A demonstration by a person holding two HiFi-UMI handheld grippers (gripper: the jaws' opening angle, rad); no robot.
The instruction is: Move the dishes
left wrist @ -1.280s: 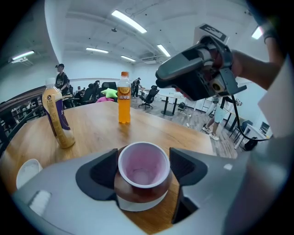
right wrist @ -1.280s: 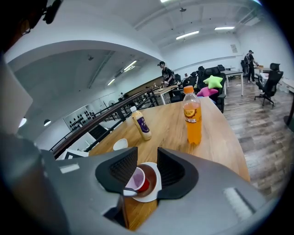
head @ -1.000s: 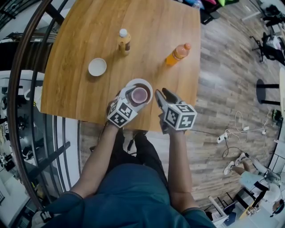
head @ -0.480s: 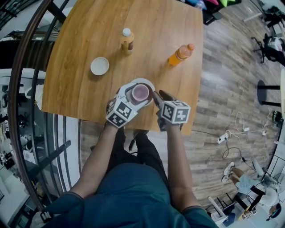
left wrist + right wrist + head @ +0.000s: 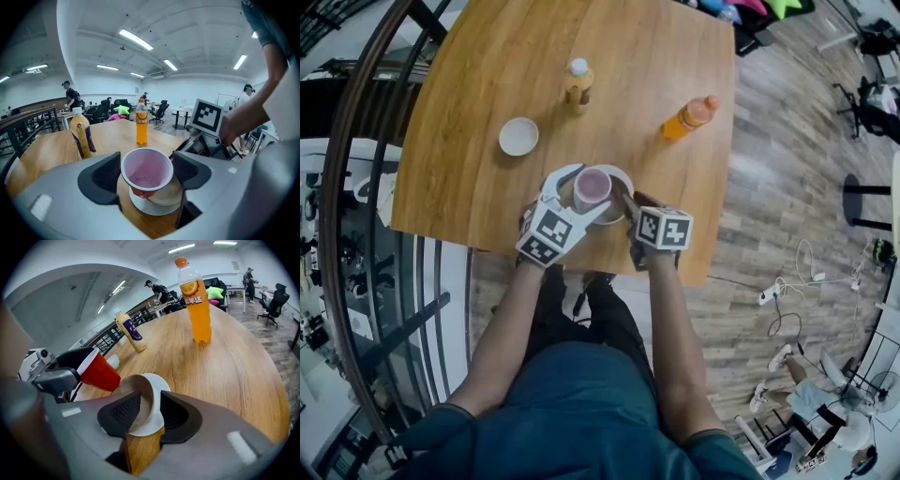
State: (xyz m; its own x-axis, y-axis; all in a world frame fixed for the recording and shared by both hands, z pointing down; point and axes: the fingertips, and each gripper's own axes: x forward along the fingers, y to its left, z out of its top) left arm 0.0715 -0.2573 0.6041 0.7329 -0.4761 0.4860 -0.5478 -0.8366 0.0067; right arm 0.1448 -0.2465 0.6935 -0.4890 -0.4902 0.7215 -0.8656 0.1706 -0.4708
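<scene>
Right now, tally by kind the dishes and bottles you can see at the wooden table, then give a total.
Bottles: 2 (orange plastic bottle with orange cap, amber plastic bottle with white cap)
Cups: 1 (red plastic cup)
Bowls: 2 (small white bowl, tan bowl)
Plates: 1 (round white plate)
Total: 6

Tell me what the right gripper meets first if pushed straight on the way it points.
The tan bowl: its wall stands between the right gripper's open jaws. Pushed on, the tips would probably land on the bowl's floor and the white plate under it; depth is unclear.
</scene>
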